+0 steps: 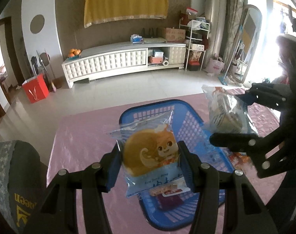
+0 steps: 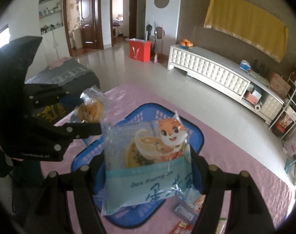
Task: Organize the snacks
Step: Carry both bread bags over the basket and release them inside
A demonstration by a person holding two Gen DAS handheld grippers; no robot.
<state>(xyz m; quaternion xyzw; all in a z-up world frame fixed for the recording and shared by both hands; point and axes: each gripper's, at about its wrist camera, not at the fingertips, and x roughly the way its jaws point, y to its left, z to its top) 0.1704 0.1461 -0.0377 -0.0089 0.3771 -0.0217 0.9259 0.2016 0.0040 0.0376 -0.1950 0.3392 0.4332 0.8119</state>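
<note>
My left gripper (image 1: 149,150) is shut on a clear-and-blue snack packet (image 1: 148,156) that shows a round golden pastry and a cartoon squirrel. It hangs above a blue lattice basket (image 1: 148,105) on the pink table (image 1: 79,136). My right gripper (image 2: 147,161) is shut on a similar blue packet (image 2: 148,175), also over the basket (image 2: 144,109). In the left wrist view the right gripper (image 1: 230,117) holds its packet (image 1: 224,115) beside the basket's right edge. The right wrist view has the left gripper (image 2: 87,111) with its pastry packet (image 2: 91,109) at the left.
A red and purple packet (image 1: 167,198) lies inside the basket. Loose snacks lie on the table by the basket (image 1: 239,158) (image 2: 187,210). A dark cushioned seat (image 1: 11,175) stands at the table's left. Beyond the table are tiled floor, a white cabinet (image 1: 118,58) and a red bag (image 1: 35,88).
</note>
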